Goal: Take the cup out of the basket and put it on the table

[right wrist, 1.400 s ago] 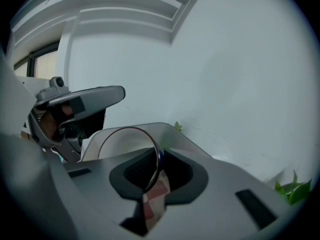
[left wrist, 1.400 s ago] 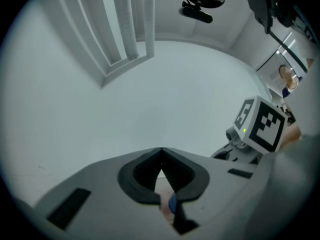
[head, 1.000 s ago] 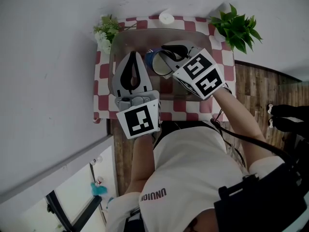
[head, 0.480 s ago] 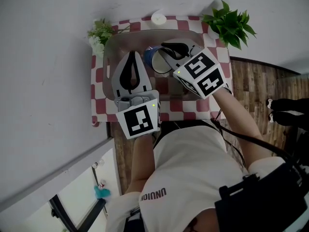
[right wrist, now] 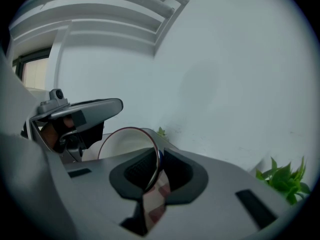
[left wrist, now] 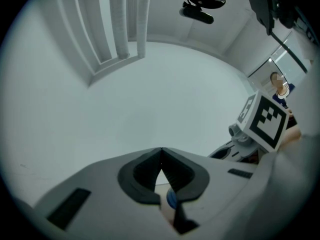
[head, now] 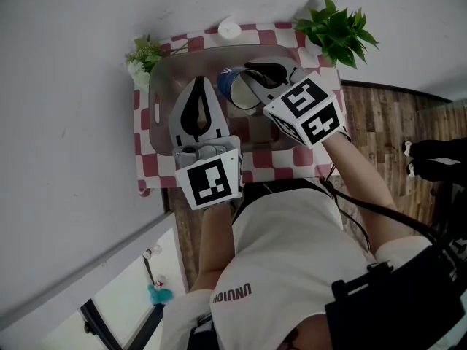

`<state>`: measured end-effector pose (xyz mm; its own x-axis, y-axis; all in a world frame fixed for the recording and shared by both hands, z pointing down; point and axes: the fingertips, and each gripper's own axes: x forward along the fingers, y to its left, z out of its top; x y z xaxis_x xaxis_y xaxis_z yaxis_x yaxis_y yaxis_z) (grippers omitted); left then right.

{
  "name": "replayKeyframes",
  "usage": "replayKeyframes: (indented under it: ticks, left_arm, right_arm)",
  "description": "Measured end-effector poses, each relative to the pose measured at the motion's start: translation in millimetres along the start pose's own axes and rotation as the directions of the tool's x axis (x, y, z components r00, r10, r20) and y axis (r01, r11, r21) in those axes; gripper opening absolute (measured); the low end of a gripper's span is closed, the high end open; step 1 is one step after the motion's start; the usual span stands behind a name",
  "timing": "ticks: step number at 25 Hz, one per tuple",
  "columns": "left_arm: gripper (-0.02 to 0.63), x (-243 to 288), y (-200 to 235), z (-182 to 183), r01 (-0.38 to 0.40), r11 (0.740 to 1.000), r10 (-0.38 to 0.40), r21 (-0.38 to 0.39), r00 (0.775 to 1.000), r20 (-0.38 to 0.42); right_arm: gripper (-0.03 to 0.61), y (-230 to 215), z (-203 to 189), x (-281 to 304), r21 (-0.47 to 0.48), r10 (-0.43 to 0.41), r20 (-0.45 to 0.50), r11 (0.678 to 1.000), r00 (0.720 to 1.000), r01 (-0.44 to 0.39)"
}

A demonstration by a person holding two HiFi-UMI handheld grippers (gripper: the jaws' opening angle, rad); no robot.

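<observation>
The blue, white-lined round cup (head: 232, 92) is still clamped at its rim by the right gripper (head: 255, 77), over the grey plastic basket (head: 162, 75) (barely shifted in a second). The left gripper (head: 198, 87) is held closed on nothing. Placement on the red-and-white checked table (head: 142, 159) is judged pending.

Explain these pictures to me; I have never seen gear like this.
There is no robot here. A person holds a two-jaw gripper in each hand; the marker cubes are part of the grippers. The head view comes from a camera on the person's head, looking down. The two gripper views come from cameras riding on each gripper, looking along its jaws. Below is a table with a checked cloth, a basket on it, and a plant and flowers at the far corners. The right gripper is shut on the rim of a cup, over the basket. The left gripper is shut and empty.
</observation>
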<state>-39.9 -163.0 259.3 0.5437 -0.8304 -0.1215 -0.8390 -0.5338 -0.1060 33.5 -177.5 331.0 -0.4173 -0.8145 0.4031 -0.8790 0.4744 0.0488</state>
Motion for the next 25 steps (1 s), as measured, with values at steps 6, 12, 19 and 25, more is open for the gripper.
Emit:
replayKeyframes:
  ticks: [6, 12, 19, 25]
  left_arm:
    - [0.011, 3.1, -8.1, -0.7, 0.017, 1.000, -0.017, 0.020, 1.000, -0.003]
    - [0.011, 5.7, -19.1, 6.0, 0.029, 0.998, -0.029, -0.050, 1.000, 0.004]
    - [0.011, 9.3, -25.8, 6.8, 0.064, 0.997, -0.064, -0.038, 0.998, 0.016]
    - [0.011, 15.3, -34.7, 6.8, 0.109, 0.994, -0.109, 0.000, 0.994, 0.033]
  right_arm:
    - [0.057, -9.9, -0.1, -10.8, 0.017, -0.029, 0.016, 0.999, 0.999, 0.028]
    - [0.057, -17.4, 1.2, -22.9, 0.037, -0.060, 0.033, 0.998, 0.998, 0.059]
    - [0.057, -30.7, 6.2, -39.1, 0.069, -0.121, 0.067, 0.991, 0.990, 0.116]
    - [0.057, -42.2, 4.0, -53.5, 0.089, -0.168, 0.069, 0.983, 0.983, 0.161]
